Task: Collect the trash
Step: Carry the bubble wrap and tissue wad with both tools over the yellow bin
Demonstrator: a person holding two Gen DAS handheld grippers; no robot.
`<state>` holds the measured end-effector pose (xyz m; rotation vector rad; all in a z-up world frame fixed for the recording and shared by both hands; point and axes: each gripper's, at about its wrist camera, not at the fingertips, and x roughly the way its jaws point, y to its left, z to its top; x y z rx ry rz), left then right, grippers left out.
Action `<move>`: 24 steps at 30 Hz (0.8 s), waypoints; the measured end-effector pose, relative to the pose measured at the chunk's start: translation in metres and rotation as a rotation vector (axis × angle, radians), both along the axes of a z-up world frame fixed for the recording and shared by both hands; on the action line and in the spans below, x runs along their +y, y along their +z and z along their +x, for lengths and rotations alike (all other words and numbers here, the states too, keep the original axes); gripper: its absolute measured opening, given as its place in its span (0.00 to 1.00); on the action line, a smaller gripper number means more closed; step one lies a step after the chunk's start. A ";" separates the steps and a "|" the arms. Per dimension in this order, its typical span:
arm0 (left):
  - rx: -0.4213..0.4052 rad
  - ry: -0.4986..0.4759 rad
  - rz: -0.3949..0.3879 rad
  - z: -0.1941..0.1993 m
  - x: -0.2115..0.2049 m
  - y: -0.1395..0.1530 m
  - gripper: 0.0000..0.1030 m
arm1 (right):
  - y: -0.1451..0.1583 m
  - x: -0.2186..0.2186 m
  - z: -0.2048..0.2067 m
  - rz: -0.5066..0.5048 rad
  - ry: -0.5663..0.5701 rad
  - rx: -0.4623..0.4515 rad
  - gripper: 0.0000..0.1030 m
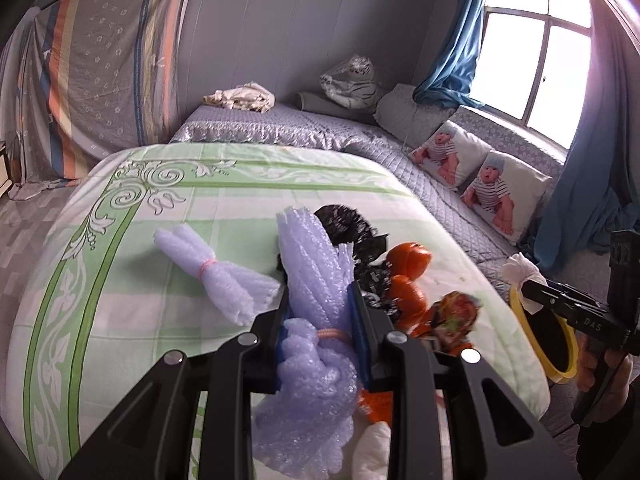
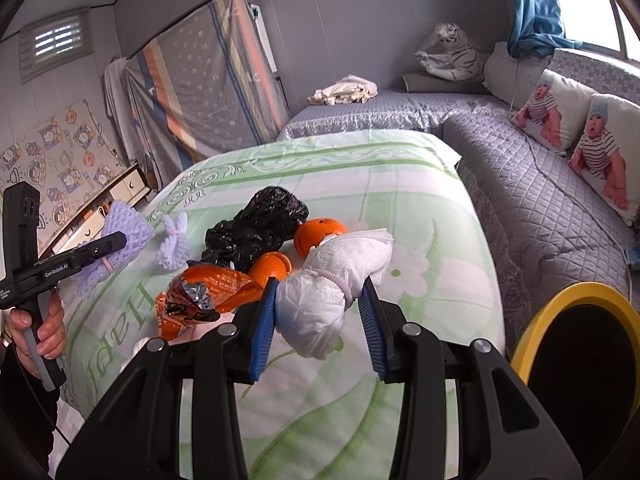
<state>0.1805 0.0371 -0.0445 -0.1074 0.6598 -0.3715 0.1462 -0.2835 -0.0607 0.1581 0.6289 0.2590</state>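
I have my left gripper (image 1: pixel 320 312) clamped on one foam bundle (image 1: pixel 316 280), my right gripper (image 2: pixel 320 304) clamped on one tissue wad (image 2: pixel 332 276), both above the quilt (image 2: pixel 420 208). On the quilt: one foam bundle (image 1: pixel 216 272), two orange peels (image 2: pixel 316 234), one black bag (image 2: pixel 256 228), one wrapper (image 2: pixel 208 292).

On the quilt (image 2: pixel 420 184), which is showing pale green and white checks with a scroll border, a lilac foam net (image 1: pixel 224 276) and a black bag (image 2: pixel 256 228) are lying beside orange peels (image 2: pixel 316 236). Just beside the quilt, a bin (image 2: pixel 532 344) is showing a yellow rim.
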 end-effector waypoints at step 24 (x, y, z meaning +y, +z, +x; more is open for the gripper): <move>-0.117 -0.050 -0.104 -0.033 -0.014 0.063 0.24 | 0.037 -0.042 -0.050 0.057 -0.065 -0.110 0.37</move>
